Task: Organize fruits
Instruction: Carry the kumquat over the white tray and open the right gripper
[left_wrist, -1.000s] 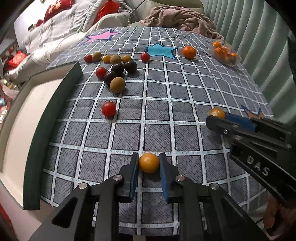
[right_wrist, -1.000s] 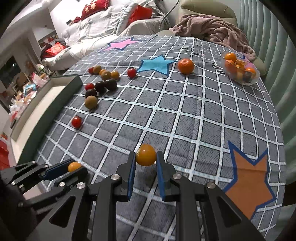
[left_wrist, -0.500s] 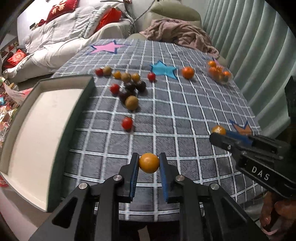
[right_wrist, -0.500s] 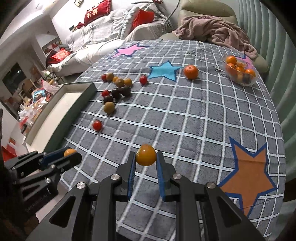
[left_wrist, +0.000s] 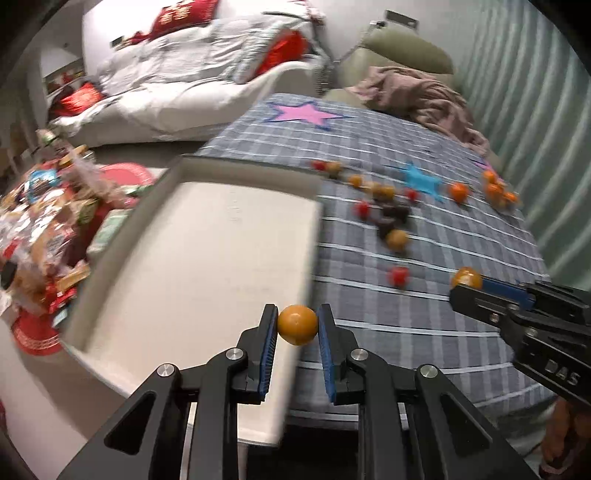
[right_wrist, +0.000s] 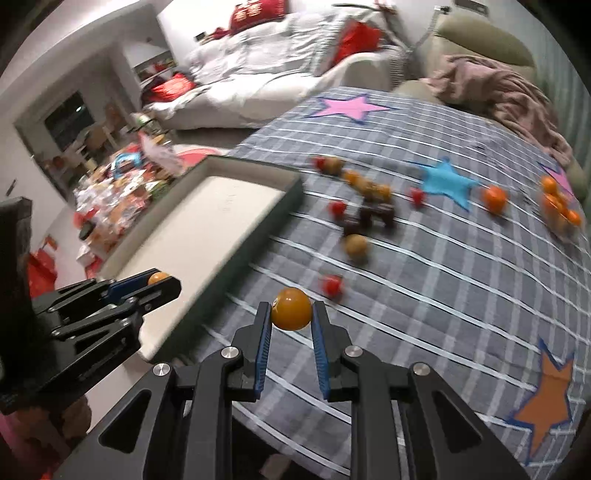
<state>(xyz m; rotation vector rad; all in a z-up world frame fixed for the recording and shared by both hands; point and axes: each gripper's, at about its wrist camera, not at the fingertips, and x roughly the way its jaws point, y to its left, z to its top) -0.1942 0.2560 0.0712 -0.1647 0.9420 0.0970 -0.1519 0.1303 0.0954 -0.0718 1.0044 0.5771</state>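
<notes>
We hold 2 small orange fruits, 1 in each tool. Our left gripper (left_wrist: 297, 325) is clamped narrow on the left orange tomato (left_wrist: 297, 324), and our right gripper (right_wrist: 291, 309) pinches the right orange tomato (right_wrist: 291, 308) the same way.

Around us lies the grey checked cloth (left_wrist: 424, 302) with its pink star (left_wrist: 306, 112) and blue star (left_wrist: 421, 181). Loose fruit sits on it: a red tomato (right_wrist: 331, 285) just beyond our right gripper, a brown round fruit (right_wrist: 356, 246) farther on, a cluster of dark fruits (right_wrist: 371, 216), and an orange mandarin (right_wrist: 494, 198) near the blue star. A clear bowl of oranges (right_wrist: 559, 210) sits at the far right edge. The white tray (left_wrist: 207, 258), with its dark green wall (right_wrist: 258, 236), stands to the left of the fruit. Nothing blocks the space between our grippers and the tray. The background is blurred.

Compared with 1 second ago, the tray fills much more of the left view and our left fruit now hangs over its near right edge, where before it was over the cloth. Both grips look unchanged.
</notes>
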